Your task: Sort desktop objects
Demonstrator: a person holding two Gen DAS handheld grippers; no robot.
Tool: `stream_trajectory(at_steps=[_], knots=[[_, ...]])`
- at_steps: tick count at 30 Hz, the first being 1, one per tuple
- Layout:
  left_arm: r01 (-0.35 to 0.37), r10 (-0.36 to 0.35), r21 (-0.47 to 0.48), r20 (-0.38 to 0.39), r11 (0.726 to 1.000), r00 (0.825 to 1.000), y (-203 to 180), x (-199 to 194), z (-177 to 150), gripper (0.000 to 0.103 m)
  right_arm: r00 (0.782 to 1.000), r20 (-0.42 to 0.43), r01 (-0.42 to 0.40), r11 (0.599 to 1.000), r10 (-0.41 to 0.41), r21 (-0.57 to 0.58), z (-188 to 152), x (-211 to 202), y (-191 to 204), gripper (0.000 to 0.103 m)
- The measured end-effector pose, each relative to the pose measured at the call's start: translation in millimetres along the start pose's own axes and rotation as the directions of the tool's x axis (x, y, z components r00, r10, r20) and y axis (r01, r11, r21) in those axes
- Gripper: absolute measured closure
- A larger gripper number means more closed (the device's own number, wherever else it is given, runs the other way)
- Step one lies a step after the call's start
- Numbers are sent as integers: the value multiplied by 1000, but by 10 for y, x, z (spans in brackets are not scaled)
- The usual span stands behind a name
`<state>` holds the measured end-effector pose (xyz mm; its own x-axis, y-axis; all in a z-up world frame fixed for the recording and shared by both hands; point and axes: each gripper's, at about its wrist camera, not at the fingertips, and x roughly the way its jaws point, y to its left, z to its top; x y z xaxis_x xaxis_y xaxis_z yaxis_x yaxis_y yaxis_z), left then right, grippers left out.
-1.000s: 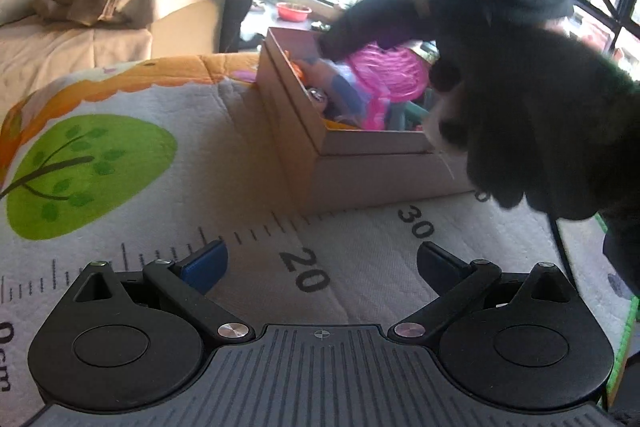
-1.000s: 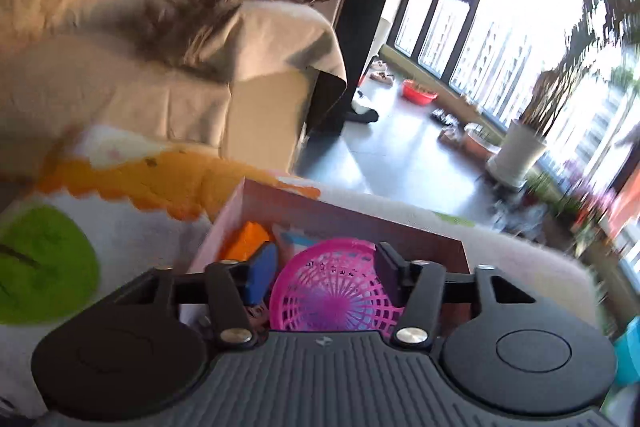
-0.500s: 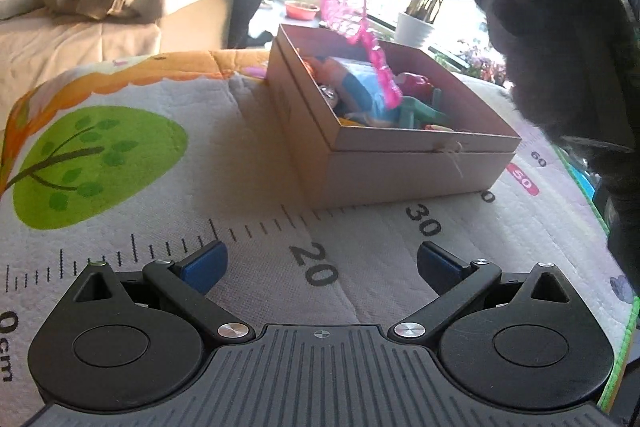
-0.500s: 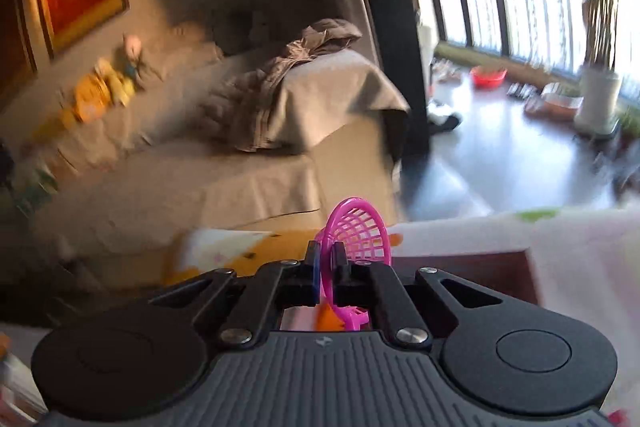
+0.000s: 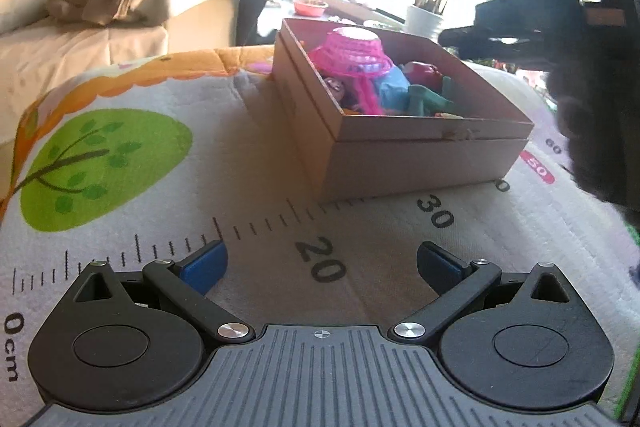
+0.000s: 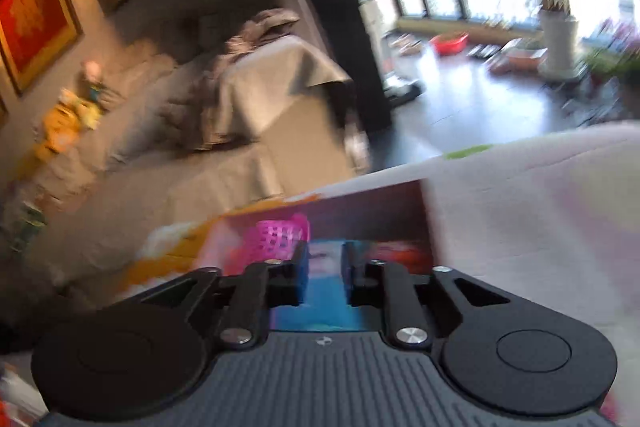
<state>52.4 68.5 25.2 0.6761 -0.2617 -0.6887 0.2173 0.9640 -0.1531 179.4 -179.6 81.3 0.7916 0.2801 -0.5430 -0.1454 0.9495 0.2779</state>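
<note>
Pink plastic, the small basket (image 5: 350,53) lies upside down on the heap of toys at the far left end of the cardboard box (image 5: 400,151), dropped there to be sorted away; the right gripper (image 6: 324,273) hangs above the box, jaws opening with nothing between them; the left gripper (image 5: 320,263) waits before the box, fingers spread wide and empty, probably free for another item.

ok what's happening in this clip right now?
A person is sorting toys into a cardboard box on a printed play mat. The pink mesh basket lies upside down in the box on the other toys. The right gripper is above the box, its jaws opening with nothing between them. The left gripper hangs open and empty over the mat.
</note>
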Motion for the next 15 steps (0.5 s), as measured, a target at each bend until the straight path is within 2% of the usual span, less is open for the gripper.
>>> stream_trajectory(at_steps=[3, 5, 6, 8, 10, 12, 15], knots=[[-27, 26, 18, 22, 999, 999, -93, -30, -51, 0, 998, 17, 55, 997, -54, -46, -147, -284, -74, 63], [-47, 46, 16, 50, 999, 998, -140, -69, -117, 0, 995, 47, 95, 991, -91, -94, -319, -523, -60, 42], [-61, 60, 9, 61, 998, 996, -163, -90, -155, 0, 992, 63, 115, 986, -108, -120, -410, -624, -40, 34], [-101, 102, -24, 63, 995, 993, -188, -91, -208, 0, 986, 85, 157, 972, -144, -176, -618, -806, 18, 11], [-133, 137, -58, 55, 989, 989, -209, -89, -250, 0, 981, 86, 190, 956, -175, -225, -840, -932, 89, 0], [-166, 170, -72, 60, 984, 984, -263, -96, -281, 0, 981, 54, 195, 955, -188, -223, -993, -1002, 102, 0], [-200, 203, -54, 63, 978, 977, -368, -75, -305, 0, 982, -64, 163, 971, -177, -173, -1195, -981, 29, 0]])
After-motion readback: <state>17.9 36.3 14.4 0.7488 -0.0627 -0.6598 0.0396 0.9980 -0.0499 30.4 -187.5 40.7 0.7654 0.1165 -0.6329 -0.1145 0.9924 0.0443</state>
